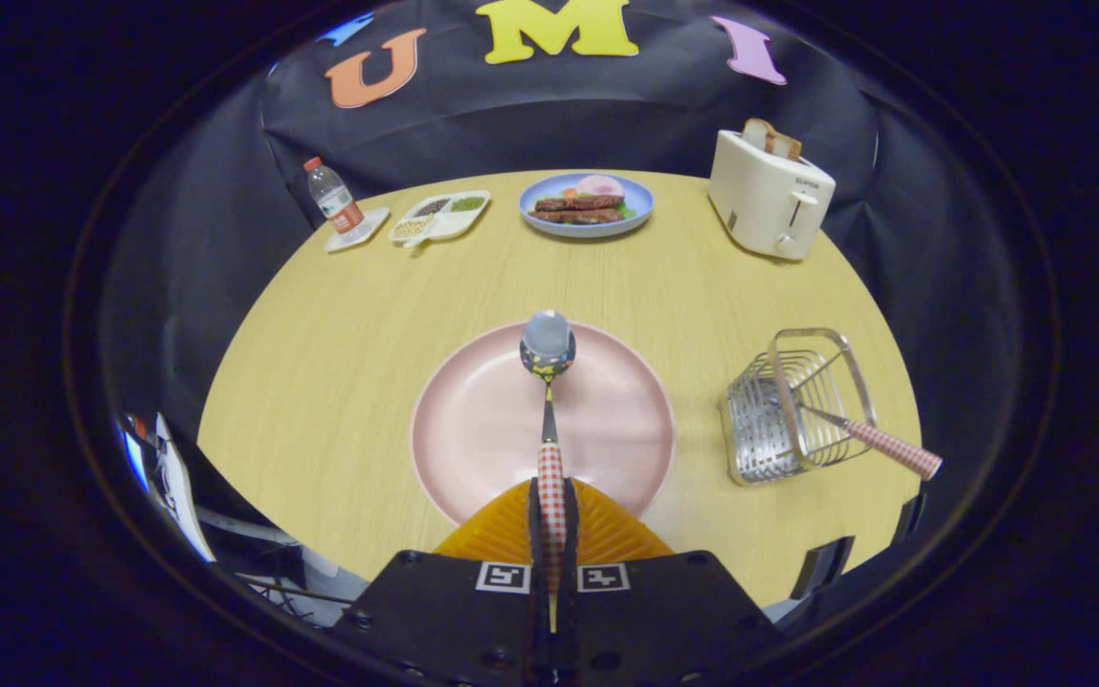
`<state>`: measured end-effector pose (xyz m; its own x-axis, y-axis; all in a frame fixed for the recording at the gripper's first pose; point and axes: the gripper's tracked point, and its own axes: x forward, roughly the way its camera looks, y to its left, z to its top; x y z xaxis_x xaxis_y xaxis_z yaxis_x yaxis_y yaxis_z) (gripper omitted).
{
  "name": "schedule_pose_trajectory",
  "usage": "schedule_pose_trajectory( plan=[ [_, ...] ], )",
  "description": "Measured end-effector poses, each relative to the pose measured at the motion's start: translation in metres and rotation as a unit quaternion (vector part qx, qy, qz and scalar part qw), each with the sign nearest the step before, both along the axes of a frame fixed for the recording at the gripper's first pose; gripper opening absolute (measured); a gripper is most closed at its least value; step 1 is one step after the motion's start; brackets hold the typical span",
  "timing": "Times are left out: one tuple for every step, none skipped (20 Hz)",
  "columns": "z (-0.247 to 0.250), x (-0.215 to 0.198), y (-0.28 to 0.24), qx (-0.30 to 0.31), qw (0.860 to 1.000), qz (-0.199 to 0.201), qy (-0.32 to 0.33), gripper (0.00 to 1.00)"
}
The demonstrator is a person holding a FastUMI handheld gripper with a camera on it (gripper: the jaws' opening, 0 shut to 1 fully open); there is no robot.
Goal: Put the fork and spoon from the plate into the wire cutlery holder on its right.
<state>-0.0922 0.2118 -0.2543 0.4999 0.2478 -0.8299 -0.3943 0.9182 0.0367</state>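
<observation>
My gripper [550,520] is shut on the red-checked handle of the spoon [548,345]. The spoon points straight ahead from the orange fingers [504,530], its bowl held over the far rim of the pink plate [473,420]. The plate lies just ahead of the fingers and has nothing else on it. To the plate's right stands the wire cutlery holder [788,405]. The fork [879,441] sits in the holder, its red-checked handle sticking out over the rim toward the table's right edge.
At the back of the round wooden table are a white toaster [769,196] with toast, a blue plate of food [588,203], a white divided dish [440,218] and a water bottle [333,197] on a small tray.
</observation>
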Motion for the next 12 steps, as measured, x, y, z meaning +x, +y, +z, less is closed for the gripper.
schedule_pose_trajectory(
  plan=[
    [0.014, 0.001, -0.006, -0.001, 1.0, 0.003, 0.005, 0.03],
    [0.025, 0.002, -0.015, -0.001, 1.0, 0.003, 0.02, 0.03],
    [0.036, 0.003, -0.022, 0.003, 0.999, -0.002, 0.038, 0.03],
    [0.047, 0.006, -0.034, 0.0, 0.999, -0.008, 0.053, 0.03],
    [0.058, 0.013, -0.045, -0.006, 0.998, -0.013, 0.061, 0.03],
    [0.069, 0.021, -0.058, -0.013, 0.998, -0.019, 0.063, 0.03],
    [0.08, 0.028, -0.071, -0.023, 0.998, -0.023, 0.061, 0.03],
    [0.089, 0.035, -0.083, -0.031, 0.997, -0.025, 0.063, 0.03],
    [0.095, 0.039, -0.095, -0.037, 0.996, -0.027, 0.072, 0.03],
    [0.101, 0.045, -0.108, -0.048, 0.995, -0.028, 0.081, 0.03],
    [0.106, 0.05, -0.119, -0.059, 0.994, -0.028, 0.086, 0.03],
    [0.11, 0.052, -0.129, -0.071, 0.993, -0.025, 0.096, 0.03]
  ],
)
